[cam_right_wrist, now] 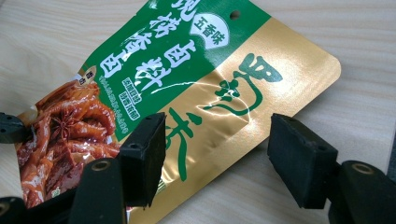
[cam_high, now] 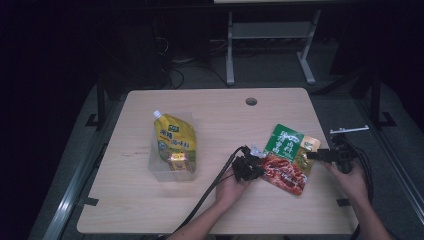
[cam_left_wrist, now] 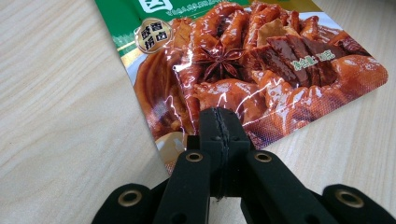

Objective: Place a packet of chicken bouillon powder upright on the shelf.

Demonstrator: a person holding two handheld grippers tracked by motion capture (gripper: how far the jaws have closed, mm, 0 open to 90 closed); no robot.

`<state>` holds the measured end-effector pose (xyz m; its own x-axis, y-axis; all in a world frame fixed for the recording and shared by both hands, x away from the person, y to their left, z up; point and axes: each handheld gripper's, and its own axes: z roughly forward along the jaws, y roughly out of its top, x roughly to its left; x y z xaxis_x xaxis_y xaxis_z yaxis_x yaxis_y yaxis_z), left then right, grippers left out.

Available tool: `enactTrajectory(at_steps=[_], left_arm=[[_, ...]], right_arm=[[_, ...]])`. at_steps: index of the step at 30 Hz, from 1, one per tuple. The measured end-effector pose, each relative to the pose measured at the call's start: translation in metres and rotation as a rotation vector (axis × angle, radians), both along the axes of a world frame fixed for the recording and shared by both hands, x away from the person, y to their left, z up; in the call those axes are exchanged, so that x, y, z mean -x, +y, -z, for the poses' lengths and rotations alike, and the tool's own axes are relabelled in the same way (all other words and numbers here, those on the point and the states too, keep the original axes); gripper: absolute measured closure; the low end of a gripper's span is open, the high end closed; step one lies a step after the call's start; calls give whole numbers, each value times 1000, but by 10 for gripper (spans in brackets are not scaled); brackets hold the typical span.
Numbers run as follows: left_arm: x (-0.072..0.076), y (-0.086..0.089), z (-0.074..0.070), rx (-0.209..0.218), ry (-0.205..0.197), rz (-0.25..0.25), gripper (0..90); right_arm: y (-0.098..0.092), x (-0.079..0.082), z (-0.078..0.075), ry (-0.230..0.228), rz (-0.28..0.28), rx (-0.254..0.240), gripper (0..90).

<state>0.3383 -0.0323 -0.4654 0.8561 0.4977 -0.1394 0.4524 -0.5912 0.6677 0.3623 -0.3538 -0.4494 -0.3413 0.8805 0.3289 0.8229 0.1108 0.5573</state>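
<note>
A light wooden worktop stands in a dark room. Toward its left side sits a clear plastic tub. A yellow pouch with a white spout lies in it, and the spout points to the far edge.

Near the middle of the worktop, closer to the near edge, a person's left hand holds the left gripper. A black cable trails from it back to the near edge. In the left gripper view, its two black jaws are pressed tight together on the edge of the food packet, on the part with the picture of red-brown meat and a star-shaped spice.

The food packet lies flat on the right half of the worktop. Its far part is green and gold, and its near part is red.

By the right edge, the right hand holds the right gripper. In the right gripper view, its jaws stand wide apart around the gold corner of the food packet. One jaw is over the gold part and the other is over bare wood. I cannot tell if they touch the packet.

A small round hole is in the worktop near the far edge.
</note>
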Motion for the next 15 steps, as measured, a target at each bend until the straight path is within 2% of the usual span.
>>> enactTrajectory(at_steps=[3, 11, 15], left_arm=[[0, -1, 0, -13, -2, 4, 894], [1, -1, 0, -14, -8, 4, 893], [0, -1, 1, -13, -6, 5, 894]], right_arm=[[-1, -1, 1, 3, 5, -9, 370], [-6, -3, 7, 27, 28, -24, 389], [-10, -3, 11, 56, 51, -42, 404]])
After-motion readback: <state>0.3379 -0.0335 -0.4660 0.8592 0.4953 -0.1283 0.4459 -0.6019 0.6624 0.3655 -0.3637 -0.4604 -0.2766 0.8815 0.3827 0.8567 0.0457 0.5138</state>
